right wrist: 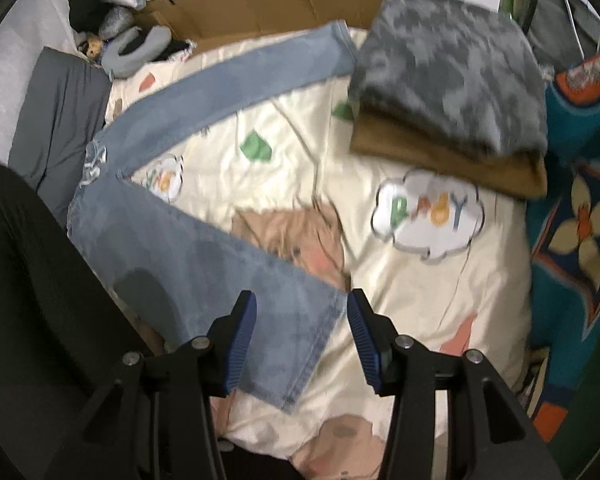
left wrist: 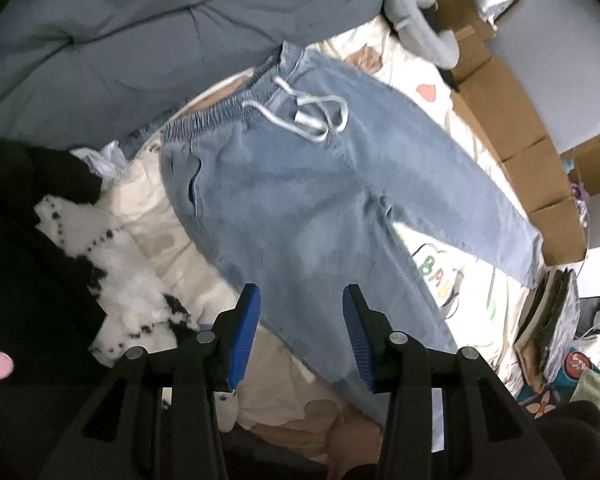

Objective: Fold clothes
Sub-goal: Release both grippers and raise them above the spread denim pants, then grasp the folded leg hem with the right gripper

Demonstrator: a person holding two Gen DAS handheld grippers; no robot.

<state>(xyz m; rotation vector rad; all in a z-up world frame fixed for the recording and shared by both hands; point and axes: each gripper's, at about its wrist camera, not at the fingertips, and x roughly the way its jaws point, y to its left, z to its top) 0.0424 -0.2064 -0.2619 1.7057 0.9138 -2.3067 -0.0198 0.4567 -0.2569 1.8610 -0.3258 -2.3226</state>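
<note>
On the bed, the cream printed quilt (right wrist: 300, 152) carries everything else. Across the quilt lie the light blue jeans (left wrist: 300, 184), spread flat with the two legs apart; their elastic waistband sits toward the grey duvet (left wrist: 140, 40), the white drawstring (left wrist: 320, 116) loose on the front. Beside the jeans' far leg, a stack of folded clothes (right wrist: 448, 92) rests on the quilt, grey camouflage over brown. On the jeans' other side lies a black and white fluffy garment (left wrist: 112, 256). The left hand-held gripper (left wrist: 302, 292) hangs above one leg, jaws parted and empty. The right hand-held gripper (right wrist: 302, 300) straddles the near leg's hem, jaws apart, not pressing the cloth.
</note>
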